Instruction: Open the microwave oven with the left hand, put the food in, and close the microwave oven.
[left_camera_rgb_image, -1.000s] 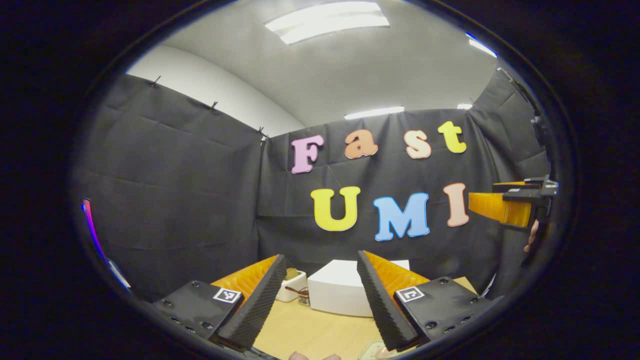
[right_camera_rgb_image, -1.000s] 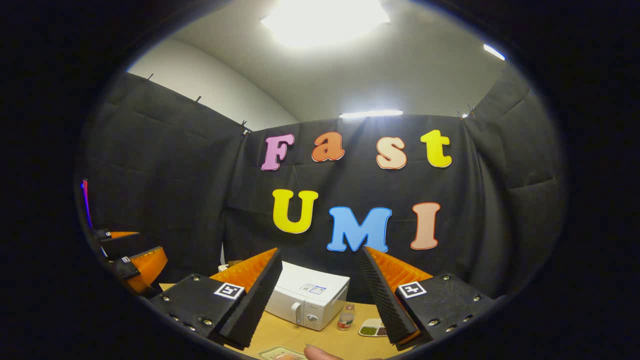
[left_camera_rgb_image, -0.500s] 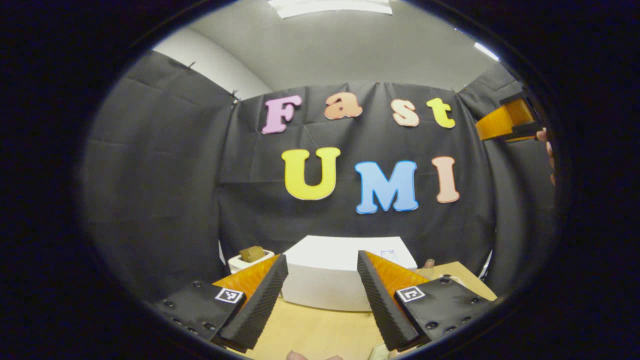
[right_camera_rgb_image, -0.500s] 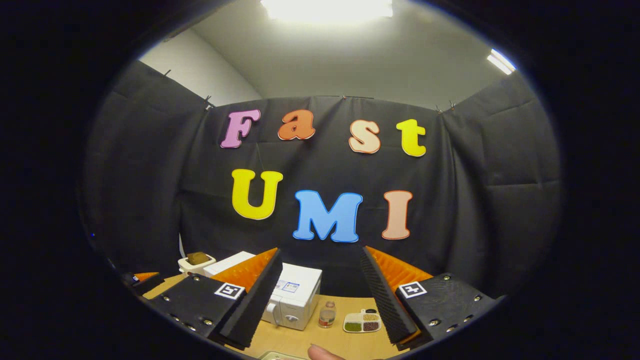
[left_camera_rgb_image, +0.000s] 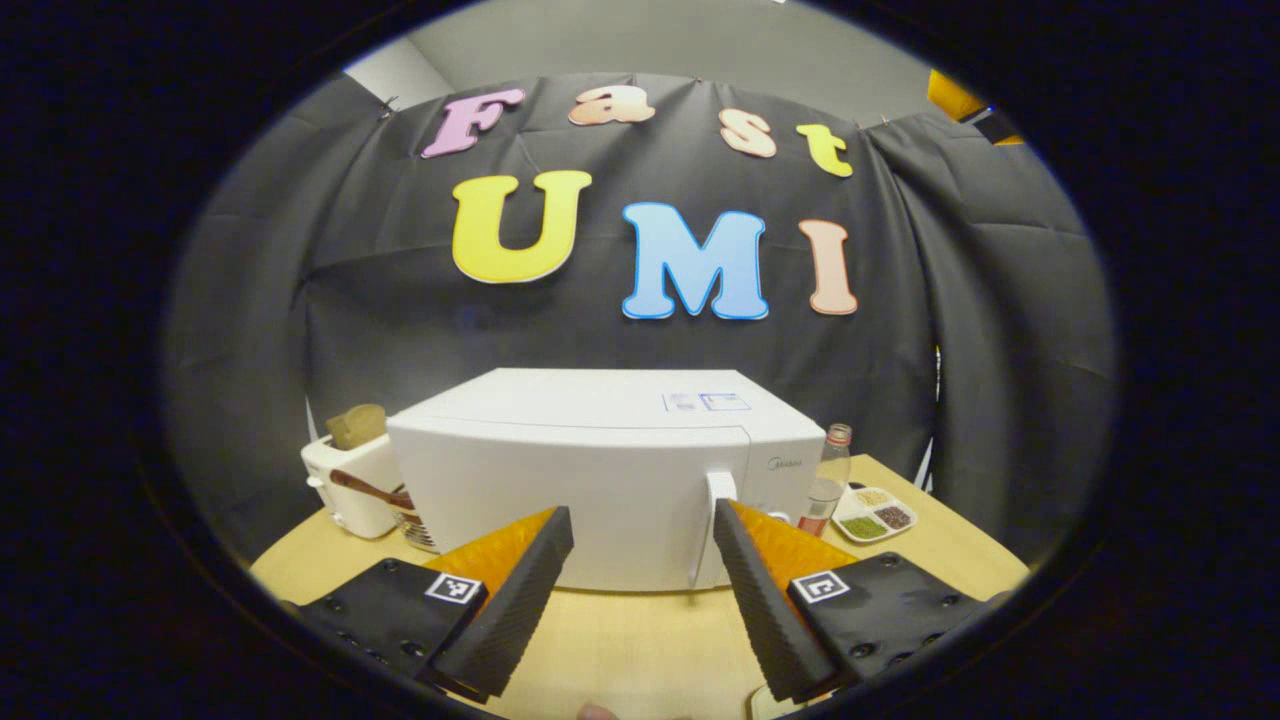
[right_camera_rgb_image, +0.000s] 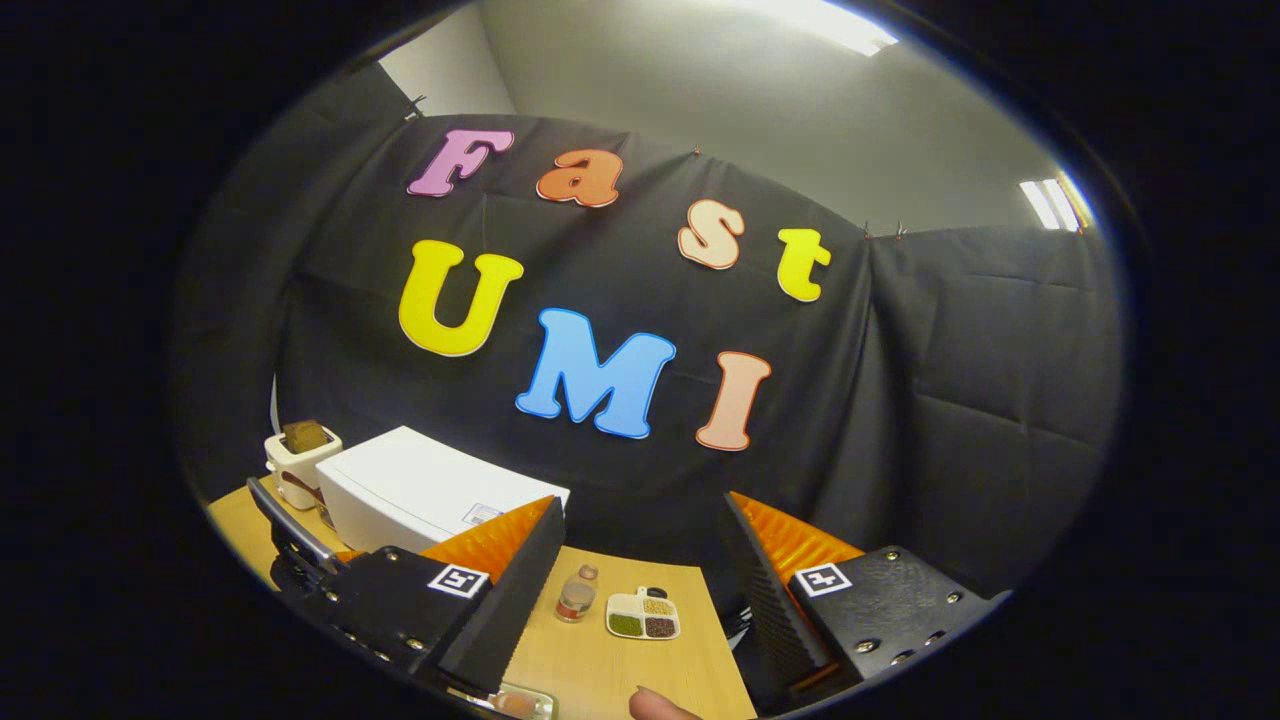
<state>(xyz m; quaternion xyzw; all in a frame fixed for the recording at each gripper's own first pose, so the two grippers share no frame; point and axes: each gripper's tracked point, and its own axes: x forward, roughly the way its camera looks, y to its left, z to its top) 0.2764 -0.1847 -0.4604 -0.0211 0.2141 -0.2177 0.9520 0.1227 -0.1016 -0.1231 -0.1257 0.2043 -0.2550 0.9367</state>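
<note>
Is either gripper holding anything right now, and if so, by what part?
Nothing is held: the left gripper and right gripper are both open, fingers empty.

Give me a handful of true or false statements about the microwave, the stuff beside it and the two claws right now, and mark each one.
1. The microwave door is shut. True.
2. The left claw grips the door handle. False: it is open and holds nothing, with the handle showing between its fingers farther off.
3. A small bottle stands between the microwave and the divided dish. True.
4. The right claw holds the divided dish. False: it is open and empty, and the dish lies on the table.
5. A toaster stands on the microwave's side away from the bottle. True.
</note>
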